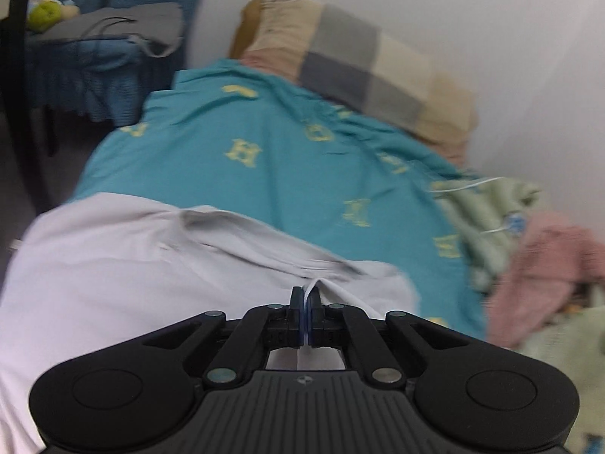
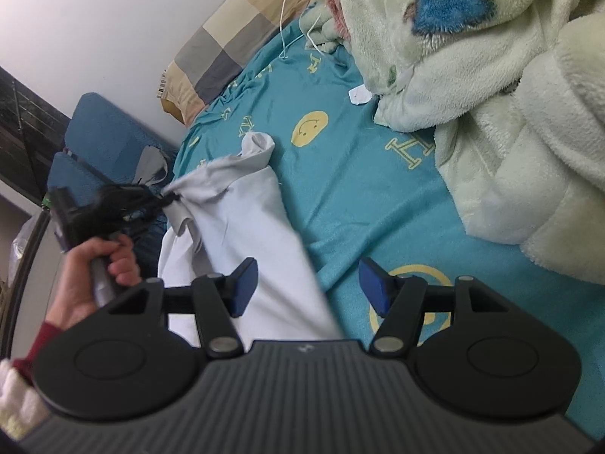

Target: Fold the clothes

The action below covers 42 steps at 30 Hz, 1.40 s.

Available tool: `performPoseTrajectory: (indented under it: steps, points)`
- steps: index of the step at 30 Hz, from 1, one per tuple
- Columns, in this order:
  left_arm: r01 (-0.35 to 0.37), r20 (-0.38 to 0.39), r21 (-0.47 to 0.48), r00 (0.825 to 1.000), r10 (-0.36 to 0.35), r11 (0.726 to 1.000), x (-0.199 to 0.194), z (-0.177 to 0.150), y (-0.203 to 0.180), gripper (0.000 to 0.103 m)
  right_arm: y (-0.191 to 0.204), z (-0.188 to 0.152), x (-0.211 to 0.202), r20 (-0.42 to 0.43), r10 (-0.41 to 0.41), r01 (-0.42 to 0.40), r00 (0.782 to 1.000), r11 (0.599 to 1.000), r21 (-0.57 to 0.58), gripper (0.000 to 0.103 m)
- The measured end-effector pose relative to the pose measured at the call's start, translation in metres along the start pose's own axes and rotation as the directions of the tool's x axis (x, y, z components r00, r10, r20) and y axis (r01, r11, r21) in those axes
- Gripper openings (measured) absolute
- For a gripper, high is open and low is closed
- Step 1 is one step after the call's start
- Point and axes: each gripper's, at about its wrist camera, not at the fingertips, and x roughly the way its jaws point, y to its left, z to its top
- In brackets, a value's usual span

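Left wrist view: the left gripper (image 1: 305,299) has its jaws pinched together on a fold of the white garment (image 1: 124,265), a thin edge of the cloth standing up between the pads. The garment lies on the near part of the bed, over the teal sheet (image 1: 264,143) printed with yellow letter shapes, several of them an "H". Beyond the garment one checked pillow (image 1: 355,60) in beige and grey leans at the wall. Right of the garment sits a heap with a pale green fleece (image 1: 487,208) and a pink fleece (image 1: 548,265). Only this view shows the blue-covered chair (image 1: 98,56) left of the pillow, with one grey cloth and a small green soft toy (image 1: 47,11) on it.

Right wrist view: the right gripper (image 2: 308,287) hovers with its jaws wide and nothing between them, one blue pad over the garment's near edge, the other over the sheet. This view alone shows the person's left hand (image 2: 94,272), in a dark red sleeve, lifting the garment's corner with the other tool. It also shows one yellow smiley face (image 2: 309,128) on the sheet right of the garment, a white cord, and a barcode tag on the pillow, too small to read.
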Motion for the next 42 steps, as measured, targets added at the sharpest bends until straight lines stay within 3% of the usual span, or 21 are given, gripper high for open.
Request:
performPoseTrajectory:
  steps: [3,6,9,12,17,22,25,28,31,33,35,39,42]
  points:
    - [-0.075,-0.029,-0.003,0.997,0.075,0.997,0.029,-0.009,0.014,0.002,-0.001,0.001,0.005,-0.010,-0.002,0.002,1.000,1.000,-0.010,0.063]
    - [-0.054,-0.022,-0.014,0.998,0.053,0.998,0.034,-0.024,0.021,0.007,-0.001,0.000,0.012,-0.033,-0.006,0.005,0.999,0.999,-0.033,0.063]
    - [-0.029,-0.007,-0.019,1.000,0.029,0.999,0.019,-0.035,0.022,0.022,0.004,-0.002,0.017,-0.057,-0.002,-0.002,0.998,0.997,-0.072,0.063]
    - [-0.006,0.005,0.017,1.000,0.006,1.000,-0.017,-0.052,0.017,0.039,0.014,-0.006,0.020,-0.084,0.010,-0.021,0.996,0.991,-0.131,0.063]
    - [0.038,0.014,0.101,0.999,-0.039,0.994,-0.109,-0.108,0.007,0.049,0.026,-0.010,0.003,-0.083,0.056,-0.073,0.995,0.973,-0.217,0.063]
    - [0.075,-0.017,0.110,0.997,-0.074,0.991,-0.193,-0.188,-0.003,0.051,0.027,-0.014,-0.023,-0.095,0.100,-0.121,0.991,0.959,-0.256,0.063]
    - [0.071,-0.001,0.165,0.997,-0.072,0.984,-0.233,-0.236,-0.010,0.051,0.026,-0.017,-0.044,-0.081,0.116,-0.133,0.990,0.957,-0.257,0.063]
    - [0.062,0.048,0.219,0.996,-0.074,0.974,-0.263,-0.280,-0.015,0.051,0.024,-0.022,-0.065,-0.073,0.122,-0.136,0.990,0.959,-0.247,0.063]
    - [0.108,0.028,0.215,0.993,-0.117,0.971,-0.275,-0.314,-0.018,0.051,0.023,-0.033,-0.093,-0.036,0.133,-0.138,0.990,0.953,-0.268,0.063]
    - [0.189,-0.036,0.198,0.982,-0.186,0.962,-0.272,-0.328,-0.025,0.051,0.014,-0.043,-0.112,0.000,0.137,-0.133,0.991,0.962,-0.238,0.063]
    - [0.273,-0.104,0.175,0.960,-0.258,0.946,-0.268,-0.341,-0.033,0.051,0.003,-0.046,-0.121,0.018,0.135,-0.129,0.991,0.971,-0.203,0.063]
    - [0.420,-0.224,0.104,0.893,-0.390,0.902,-0.251,-0.364,-0.053,0.051,-0.017,-0.037,-0.116,0.027,0.116,-0.112,0.993,0.986,-0.120,0.063]
    - [0.468,-0.316,0.074,0.849,-0.425,0.880,-0.232,-0.382,-0.072,0.048,-0.030,-0.030,-0.107,0.021,0.119,-0.118,0.993,0.992,-0.044,0.063]
